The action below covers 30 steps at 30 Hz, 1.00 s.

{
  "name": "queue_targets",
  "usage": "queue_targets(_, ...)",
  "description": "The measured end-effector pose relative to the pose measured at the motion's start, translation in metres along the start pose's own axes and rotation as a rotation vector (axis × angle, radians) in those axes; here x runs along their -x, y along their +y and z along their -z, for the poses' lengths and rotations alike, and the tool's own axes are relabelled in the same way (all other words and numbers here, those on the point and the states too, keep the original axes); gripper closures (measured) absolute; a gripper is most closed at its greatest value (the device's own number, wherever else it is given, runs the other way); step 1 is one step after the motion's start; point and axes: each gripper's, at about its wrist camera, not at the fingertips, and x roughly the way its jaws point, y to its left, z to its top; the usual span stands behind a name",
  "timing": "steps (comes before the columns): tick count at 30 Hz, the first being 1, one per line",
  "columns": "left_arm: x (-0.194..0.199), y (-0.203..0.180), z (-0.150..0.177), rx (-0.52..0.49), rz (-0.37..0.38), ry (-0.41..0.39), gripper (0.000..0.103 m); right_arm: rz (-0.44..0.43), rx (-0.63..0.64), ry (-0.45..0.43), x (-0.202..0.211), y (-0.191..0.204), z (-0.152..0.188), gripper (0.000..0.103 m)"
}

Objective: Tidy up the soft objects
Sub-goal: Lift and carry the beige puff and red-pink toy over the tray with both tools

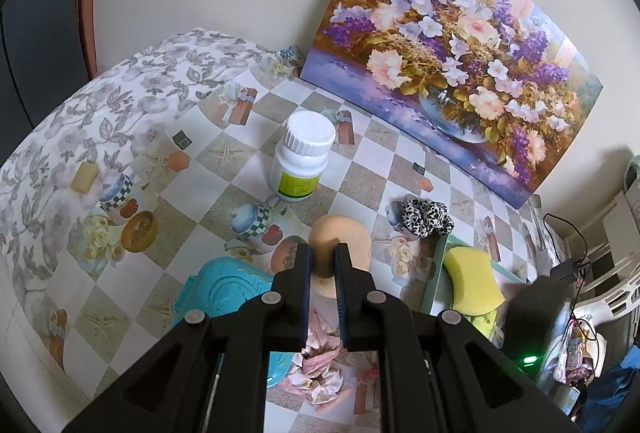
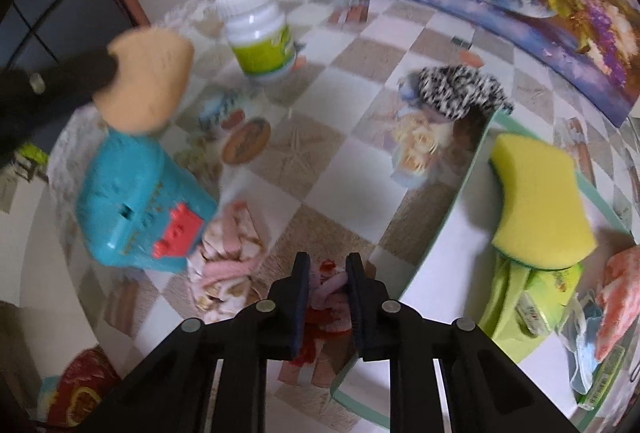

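My left gripper [image 1: 323, 253] is shut on a round beige sponge [image 1: 344, 237] and holds it above the checkered tablecloth; the right wrist view shows that sponge [image 2: 152, 85] at the upper left. Between the fingers of my right gripper [image 2: 327, 265], which points down at the table beside the tray, is a pink-and-red scrunchie [image 2: 330, 291], and the pads press on it. A pale green tray [image 2: 440, 217] holds a yellow sponge [image 2: 540, 201]. A leopard-print scrunchie [image 2: 456, 93] lies just beyond the tray. A pink floral scrunchie [image 2: 228, 249] lies against a teal plastic box [image 2: 136, 201].
A white bottle [image 1: 304, 157] with a green label stands mid-table. A flower painting [image 1: 452, 65] leans on the wall behind. A green wipes packet [image 2: 532, 305] and an orange cloth [image 2: 620, 293] also lie in the tray. Chairs and cables sit at the far right.
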Motion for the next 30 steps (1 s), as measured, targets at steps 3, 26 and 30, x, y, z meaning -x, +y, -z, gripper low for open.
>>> queue_targets(3, 0.005, -0.002, 0.000, -0.004, 0.004, -0.012, 0.091, 0.006, -0.019, -0.040, 0.019, -0.005, -0.002, 0.083)
queue_targets(26, -0.028, -0.129, 0.061, -0.287, 0.219, 0.237, 0.091, 0.251, -0.432, -0.049, 0.089, -0.144, 0.056, 0.083)
queue_targets(30, -0.040, -0.151, 0.081, -0.359, 0.224, 0.297, 0.091, 0.240, -0.535, -0.031, 0.091, -0.170, 0.075, 0.083)
